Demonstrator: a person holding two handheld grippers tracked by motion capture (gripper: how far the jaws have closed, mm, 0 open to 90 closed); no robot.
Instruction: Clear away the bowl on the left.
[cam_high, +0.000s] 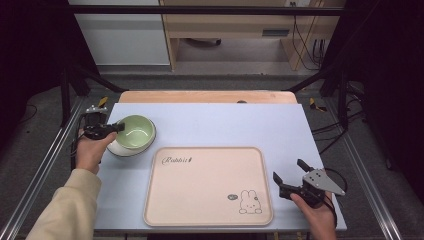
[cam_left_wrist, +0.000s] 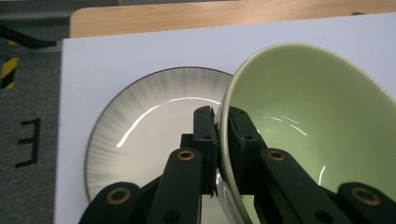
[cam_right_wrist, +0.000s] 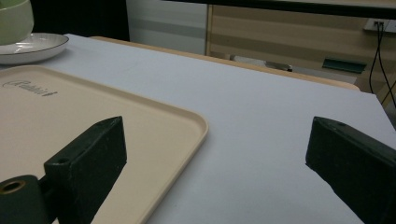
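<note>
Left gripper (cam_left_wrist: 222, 122) on tilted green bowl (cam_left_wrist: 308, 121), mouth sideways.

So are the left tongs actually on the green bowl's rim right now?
Touching. In the left gripper view the left tongs are closed on the rim of the green bowl, one jaw pressed outside the wall and one inside, with no gap showing.

bowl (cam_left_wrist: 317, 116): glossy green ceramic | plate (cam_left_wrist: 140, 126): glazed, shiny | tray (cam_high: 205, 190): matt beige plastic | table edge (cam_left_wrist: 224, 14): wood

Green bowl (cam_high: 136, 131); white ribbed plate (cam_left_wrist: 140, 121); beige rabbit tray (cam_high: 200, 185).
</note>
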